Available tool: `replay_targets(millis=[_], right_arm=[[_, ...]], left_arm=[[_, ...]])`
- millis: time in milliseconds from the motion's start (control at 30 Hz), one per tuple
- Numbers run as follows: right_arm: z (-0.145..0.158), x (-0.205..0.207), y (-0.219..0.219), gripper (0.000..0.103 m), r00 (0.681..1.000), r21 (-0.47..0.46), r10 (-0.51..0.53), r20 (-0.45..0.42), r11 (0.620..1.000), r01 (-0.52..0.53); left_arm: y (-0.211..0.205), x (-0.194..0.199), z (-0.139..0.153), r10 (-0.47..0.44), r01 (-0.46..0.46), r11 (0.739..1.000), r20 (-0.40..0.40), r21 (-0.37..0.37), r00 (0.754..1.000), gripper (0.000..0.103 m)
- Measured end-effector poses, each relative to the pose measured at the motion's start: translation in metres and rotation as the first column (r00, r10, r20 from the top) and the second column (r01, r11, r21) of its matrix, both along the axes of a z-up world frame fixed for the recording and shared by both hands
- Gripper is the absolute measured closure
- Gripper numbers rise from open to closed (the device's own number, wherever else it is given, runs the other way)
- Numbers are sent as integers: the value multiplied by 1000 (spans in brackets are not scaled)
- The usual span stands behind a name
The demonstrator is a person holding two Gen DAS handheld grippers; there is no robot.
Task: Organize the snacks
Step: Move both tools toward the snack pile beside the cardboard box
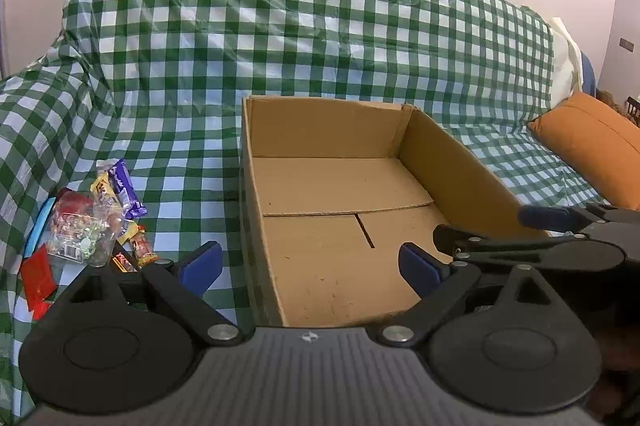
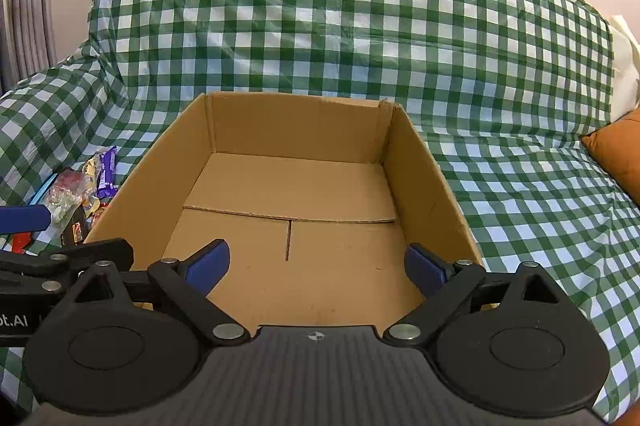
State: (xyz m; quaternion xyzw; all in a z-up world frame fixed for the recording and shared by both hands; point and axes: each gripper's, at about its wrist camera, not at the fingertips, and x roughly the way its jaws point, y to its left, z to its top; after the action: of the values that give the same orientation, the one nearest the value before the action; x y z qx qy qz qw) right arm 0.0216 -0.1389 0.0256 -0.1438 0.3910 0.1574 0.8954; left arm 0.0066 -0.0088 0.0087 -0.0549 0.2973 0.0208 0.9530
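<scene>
Open cardboard box (image 2: 304,130) set on a checked cloth (image 2: 344,26), snacks (image 1: 100,218) heaped just beside its left wall, left gripper (image 1: 310,264) and right gripper (image 2: 316,266) both held spread wide — nothing between the jaws, box floor bare.

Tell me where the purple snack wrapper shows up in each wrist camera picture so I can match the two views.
Left wrist view: purple snack wrapper sits at left of centre, atop the snack pile, left of the box.
Right wrist view: purple snack wrapper lies at the far left, just outside the box's left wall.
Shared landmark: the open cardboard box on the green checked cloth.
</scene>
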Motion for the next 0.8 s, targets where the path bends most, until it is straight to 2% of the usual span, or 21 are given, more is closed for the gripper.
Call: replay_targets(millis=[133,300,567,633,800], right_arm=[[1,-2,1,9,1000,-5,1,0,1000,-1],[2,-2,2,23,1000,-6,13,21,1000,-13],[1,-1,3,32,999,-5,29,29,1000,-29],[0,-1,3,34,999,-3,34,34,999,-34],[0,-2,5,46,997,0,65,38,998,-65]], left_arm=[[-1,-3,-6,-20,20,1000,3,-12,1000,15],[-4,-3,-7,-33,33,999,13,-6,999,22],[-7,-6,-11,-34,34,999,16,0,999,36],[-12,-8,-11,-33,33,999,19,2,999,44],[-19,-11,-10,-42,42,999,24,0,999,62]])
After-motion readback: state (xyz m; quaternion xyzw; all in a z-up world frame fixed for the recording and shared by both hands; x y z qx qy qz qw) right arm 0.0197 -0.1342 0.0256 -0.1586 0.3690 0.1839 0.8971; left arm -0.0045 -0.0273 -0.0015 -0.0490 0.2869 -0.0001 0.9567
